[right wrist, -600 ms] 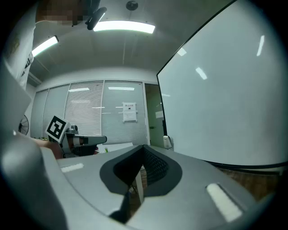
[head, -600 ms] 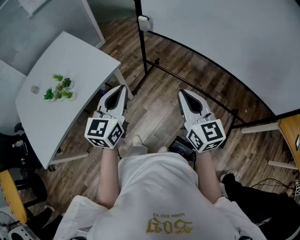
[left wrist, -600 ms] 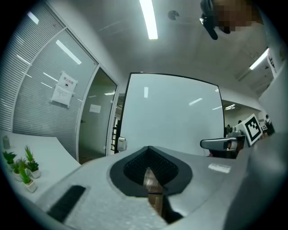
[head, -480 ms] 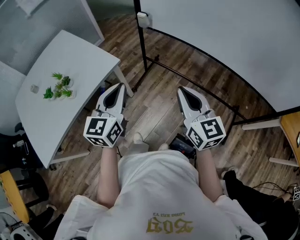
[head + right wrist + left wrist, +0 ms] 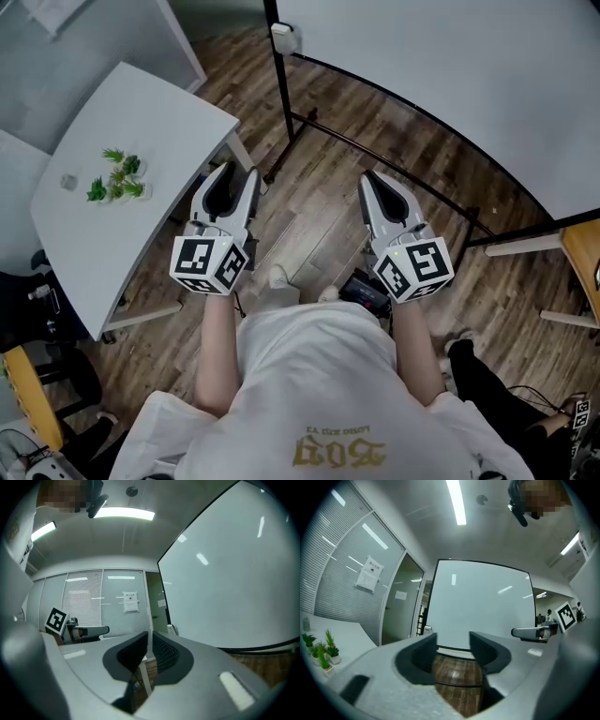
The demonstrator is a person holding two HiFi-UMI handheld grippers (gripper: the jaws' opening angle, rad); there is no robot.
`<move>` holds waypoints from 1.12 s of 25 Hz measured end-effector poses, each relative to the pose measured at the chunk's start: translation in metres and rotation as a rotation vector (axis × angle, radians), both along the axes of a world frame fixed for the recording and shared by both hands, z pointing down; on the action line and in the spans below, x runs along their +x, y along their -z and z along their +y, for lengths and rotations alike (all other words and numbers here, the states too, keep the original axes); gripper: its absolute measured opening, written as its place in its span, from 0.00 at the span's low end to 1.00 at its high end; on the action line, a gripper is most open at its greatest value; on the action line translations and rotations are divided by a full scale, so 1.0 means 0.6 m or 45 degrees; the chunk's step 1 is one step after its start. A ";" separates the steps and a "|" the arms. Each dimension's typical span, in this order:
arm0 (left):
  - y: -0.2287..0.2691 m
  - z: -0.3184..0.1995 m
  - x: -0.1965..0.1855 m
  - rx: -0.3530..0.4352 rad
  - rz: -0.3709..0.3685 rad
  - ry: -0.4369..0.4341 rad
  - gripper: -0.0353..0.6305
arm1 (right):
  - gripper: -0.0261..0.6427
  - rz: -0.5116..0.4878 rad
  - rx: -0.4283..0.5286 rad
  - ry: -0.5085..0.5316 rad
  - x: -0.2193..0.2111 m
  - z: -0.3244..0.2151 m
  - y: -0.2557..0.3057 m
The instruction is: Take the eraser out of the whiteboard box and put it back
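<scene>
At the far left stands a white desk (image 5: pixel 141 122) with a few small green potted plants (image 5: pixel 117 176) on it. Nothing there looks like an eraser.

Next along, the person holds the left gripper (image 5: pixel 237 173) out level over the wooden floor (image 5: pixel 319 216). Its jaws are spread, and only floorboards show through the gap. Beyond it, high on the black upright of the whiteboard stand, sits a small white box (image 5: pixel 281 38). That may be the whiteboard box, though it is too small from here to be sure. The eraser does not show in any view, so I take it to be inside the box, untouched.

The right gripper (image 5: pixel 368 178) is also held level, its jaws pressed together with nothing between them. Both grippers are well short of the stand.

The whiteboard (image 5: pixel 450 75) fills the right side, blank and tilted away on its black frame.

A whiteboard eraser should be light, with a stiff back and a soft felt face, and not at all fragile. The sensible hold would be across the two long sides of the stiff body, near its middle. Felt gives under the pads and a smooth casing might slip if only a corner is caught. The left gripper, already spread, looks the readier of the two.
</scene>
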State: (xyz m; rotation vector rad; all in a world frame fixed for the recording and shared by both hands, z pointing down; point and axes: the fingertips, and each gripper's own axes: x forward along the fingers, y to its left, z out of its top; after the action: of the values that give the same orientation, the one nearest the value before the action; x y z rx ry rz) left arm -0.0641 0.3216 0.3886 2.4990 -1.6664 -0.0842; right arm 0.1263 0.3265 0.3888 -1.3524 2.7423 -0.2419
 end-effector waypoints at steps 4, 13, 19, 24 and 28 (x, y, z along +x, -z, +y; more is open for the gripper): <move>0.009 -0.013 0.004 0.020 0.027 0.011 0.66 | 0.45 -0.007 -0.024 0.038 -0.003 -0.004 0.000; -0.011 -0.018 0.035 -0.004 0.004 0.007 0.69 | 0.50 0.001 -0.046 0.035 0.028 -0.015 -0.016; -0.022 -0.078 0.037 -0.015 -0.009 0.002 0.69 | 0.53 -0.011 -0.074 0.041 0.026 -0.069 -0.032; -0.050 -0.171 0.047 -0.049 -0.004 -0.044 0.69 | 0.53 0.005 -0.108 0.016 0.027 -0.148 -0.057; -0.053 -0.274 0.041 -0.048 0.002 -0.074 0.69 | 0.53 0.020 -0.114 -0.002 0.014 -0.241 -0.061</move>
State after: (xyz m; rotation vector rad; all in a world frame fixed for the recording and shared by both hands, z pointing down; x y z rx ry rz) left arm -0.0393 0.1570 0.4202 2.5165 -1.5784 -0.0479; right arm 0.1344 0.1822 0.4254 -1.3829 2.7747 -0.3596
